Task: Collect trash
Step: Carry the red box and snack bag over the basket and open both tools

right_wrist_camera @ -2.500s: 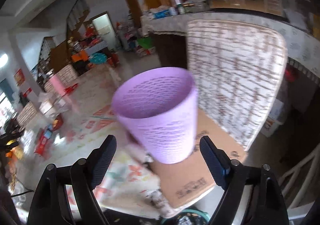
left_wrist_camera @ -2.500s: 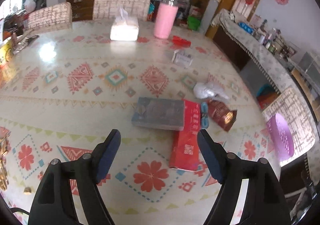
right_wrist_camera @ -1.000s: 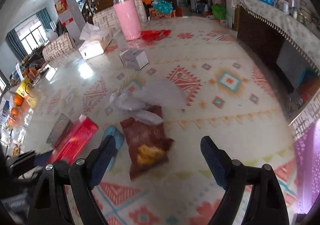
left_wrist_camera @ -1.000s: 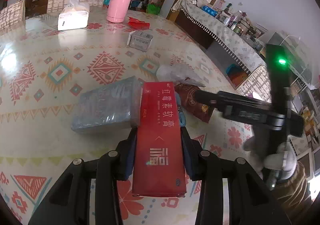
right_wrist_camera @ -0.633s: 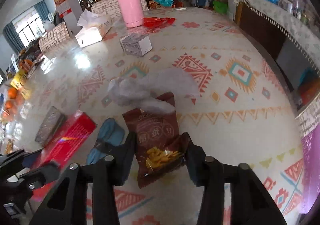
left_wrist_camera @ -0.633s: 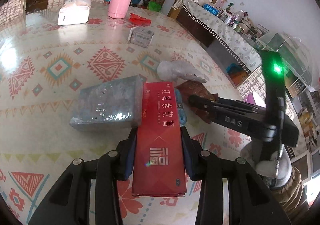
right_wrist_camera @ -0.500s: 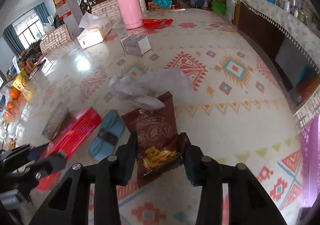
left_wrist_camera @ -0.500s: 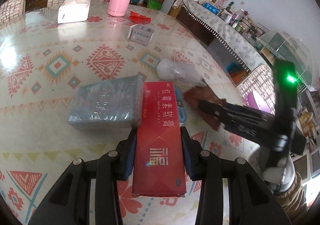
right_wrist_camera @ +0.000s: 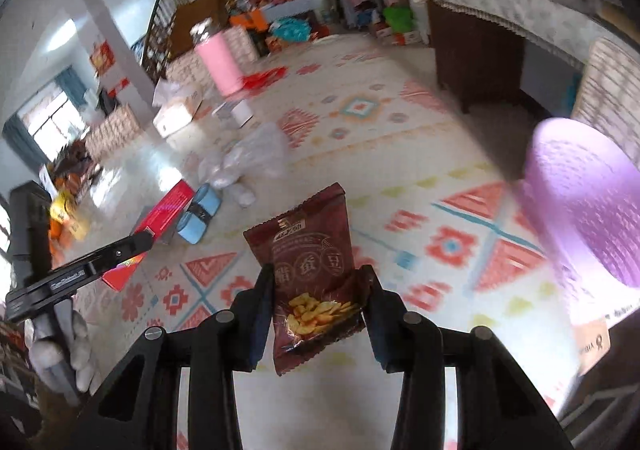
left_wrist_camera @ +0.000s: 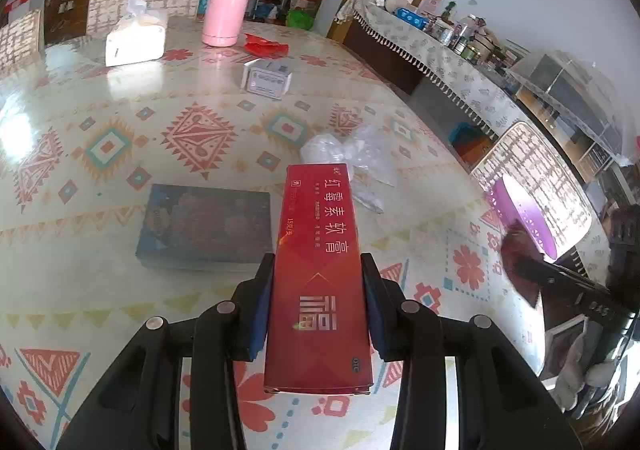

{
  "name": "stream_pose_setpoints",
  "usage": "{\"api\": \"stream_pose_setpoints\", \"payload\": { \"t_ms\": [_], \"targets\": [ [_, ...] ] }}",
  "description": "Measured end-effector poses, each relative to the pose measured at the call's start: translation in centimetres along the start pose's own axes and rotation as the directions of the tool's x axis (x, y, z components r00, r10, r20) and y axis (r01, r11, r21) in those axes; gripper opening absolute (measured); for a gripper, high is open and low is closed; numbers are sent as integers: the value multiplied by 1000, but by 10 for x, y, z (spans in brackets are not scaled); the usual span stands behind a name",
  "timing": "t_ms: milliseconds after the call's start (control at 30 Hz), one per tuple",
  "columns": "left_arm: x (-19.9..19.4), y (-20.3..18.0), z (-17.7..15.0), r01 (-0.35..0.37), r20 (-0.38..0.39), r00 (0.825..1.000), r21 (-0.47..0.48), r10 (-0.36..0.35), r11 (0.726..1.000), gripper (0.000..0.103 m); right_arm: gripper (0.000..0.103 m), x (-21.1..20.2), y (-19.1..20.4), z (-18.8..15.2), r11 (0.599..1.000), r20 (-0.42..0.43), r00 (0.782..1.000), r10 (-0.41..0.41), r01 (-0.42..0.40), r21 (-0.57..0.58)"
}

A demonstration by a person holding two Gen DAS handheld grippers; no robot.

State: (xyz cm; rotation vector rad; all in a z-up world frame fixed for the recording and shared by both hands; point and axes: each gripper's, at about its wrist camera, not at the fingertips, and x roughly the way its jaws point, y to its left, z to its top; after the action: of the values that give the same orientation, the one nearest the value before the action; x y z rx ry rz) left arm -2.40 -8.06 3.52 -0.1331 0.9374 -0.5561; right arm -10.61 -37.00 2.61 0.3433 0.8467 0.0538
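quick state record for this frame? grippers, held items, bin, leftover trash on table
left gripper: shut on red box
right gripper: shut on snack bag, held off the table
bin: purple basket, beside the table edge, right of the bag
trash left: clear plastic bag, red wrapper
also on table: dark flat box, pink tumbler, tissue pack

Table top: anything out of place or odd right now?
Loose litter: a crumpled clear plastic bag mid-table and a red wrapper beside the pink tumbler. Nothing looks spilled or damaged.
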Motion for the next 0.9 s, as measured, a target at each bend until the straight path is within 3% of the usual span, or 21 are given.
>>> {"api": "stream_pose_setpoints", "payload": {
  "t_ms": [167, 333, 600, 900],
  "targets": [
    [-11, -13, 2, -22, 26, 999, 12, 22, 1000, 39, 45, -29, -32, -5, 999, 51, 999, -14, 12, 49],
    [-23, -41, 3, 22, 27, 999, 28, -23, 999, 39, 45, -45, -67, -9, 995, 88, 996, -19, 10, 95],
    [0, -128, 19, 90, -24, 996, 148, -88, 985, 39, 45, -60, -119, -14, 985, 119, 993, -17, -4, 175],
    [58, -249, 37, 209, -116, 976, 288, -183, 935, 39, 45, -84, -174, -2, 970, 162, 983, -85, 45, 239]
  ]
}}
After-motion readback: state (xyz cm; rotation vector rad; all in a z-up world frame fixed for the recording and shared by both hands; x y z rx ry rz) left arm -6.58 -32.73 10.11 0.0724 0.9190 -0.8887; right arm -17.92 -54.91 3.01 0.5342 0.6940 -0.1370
